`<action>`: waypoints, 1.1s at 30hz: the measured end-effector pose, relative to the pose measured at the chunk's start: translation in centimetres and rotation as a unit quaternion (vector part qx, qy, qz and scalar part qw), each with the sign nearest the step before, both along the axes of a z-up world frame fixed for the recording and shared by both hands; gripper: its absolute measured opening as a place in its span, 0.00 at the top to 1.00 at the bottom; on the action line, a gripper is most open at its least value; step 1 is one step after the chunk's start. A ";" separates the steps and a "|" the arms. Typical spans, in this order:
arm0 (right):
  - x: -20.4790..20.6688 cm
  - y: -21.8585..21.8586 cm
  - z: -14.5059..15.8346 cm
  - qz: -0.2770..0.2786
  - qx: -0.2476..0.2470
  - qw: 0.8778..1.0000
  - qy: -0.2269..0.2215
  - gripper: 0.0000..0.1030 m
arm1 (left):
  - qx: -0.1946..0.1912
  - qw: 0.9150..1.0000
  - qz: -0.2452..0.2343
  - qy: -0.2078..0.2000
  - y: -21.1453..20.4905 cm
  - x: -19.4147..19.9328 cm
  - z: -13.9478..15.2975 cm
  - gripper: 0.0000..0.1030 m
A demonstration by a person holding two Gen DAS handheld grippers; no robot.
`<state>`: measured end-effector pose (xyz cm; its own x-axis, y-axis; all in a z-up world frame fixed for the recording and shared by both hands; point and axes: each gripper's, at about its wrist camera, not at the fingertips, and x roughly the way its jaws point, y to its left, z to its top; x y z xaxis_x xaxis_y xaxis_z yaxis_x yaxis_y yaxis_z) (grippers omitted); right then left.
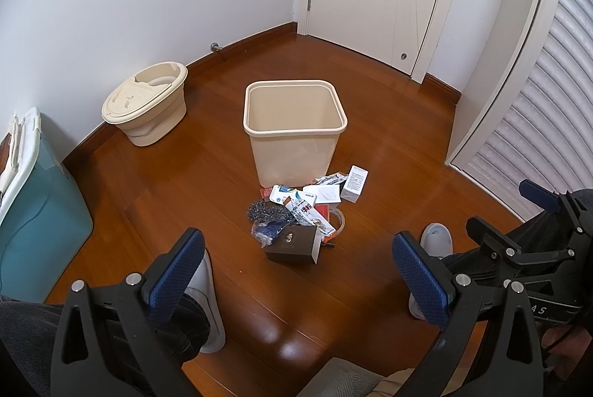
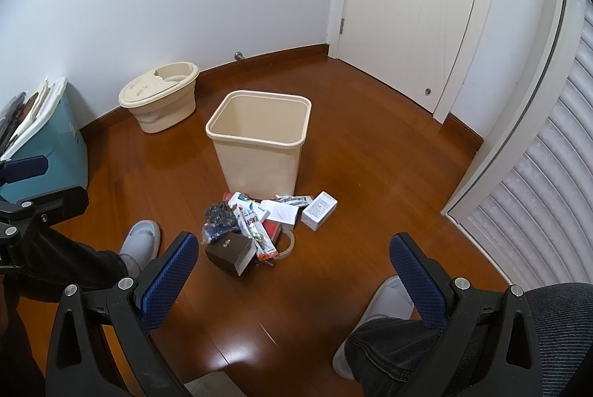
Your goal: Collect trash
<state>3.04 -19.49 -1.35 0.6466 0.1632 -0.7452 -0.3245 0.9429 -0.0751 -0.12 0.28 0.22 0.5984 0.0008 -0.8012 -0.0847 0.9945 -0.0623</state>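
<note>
1. Clearly, in the left wrist view the left gripper hangs spread wide and empty, near of the trash pile, which lies on the wooden floor just in front of the empty beige bin. Thin wrappers overlap the dark box; a careless pinch could drag neighbours.
2. In the right wrist view the right gripper is likewise released and empty. The white box sits at the pile's right; the light bin may tip if bumped.
</note>
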 end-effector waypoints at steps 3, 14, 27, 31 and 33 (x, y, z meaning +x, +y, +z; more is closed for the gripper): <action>0.0 0.0 0.0 0.000 0.000 1.000 0.001 0.00 | -0.001 1.000 -0.001 0.000 0.0 0.0 0.0 0.00; 0.0 0.1 -0.1 0.000 0.000 1.000 0.000 0.00 | 0.002 1.000 -0.001 0.000 0.0 0.0 0.0 0.00; 0.0 0.1 -0.1 0.001 0.000 1.000 0.000 0.00 | 0.001 1.000 0.000 0.000 -0.1 0.0 0.0 0.00; 0.0 0.2 -0.1 0.000 0.000 1.000 0.000 0.00 | 0.001 1.000 0.000 0.000 -0.1 0.0 0.0 0.00; 0.0 0.3 -0.1 0.000 0.000 1.000 0.000 0.00 | 0.002 1.000 0.000 -0.001 -0.2 0.0 0.0 0.00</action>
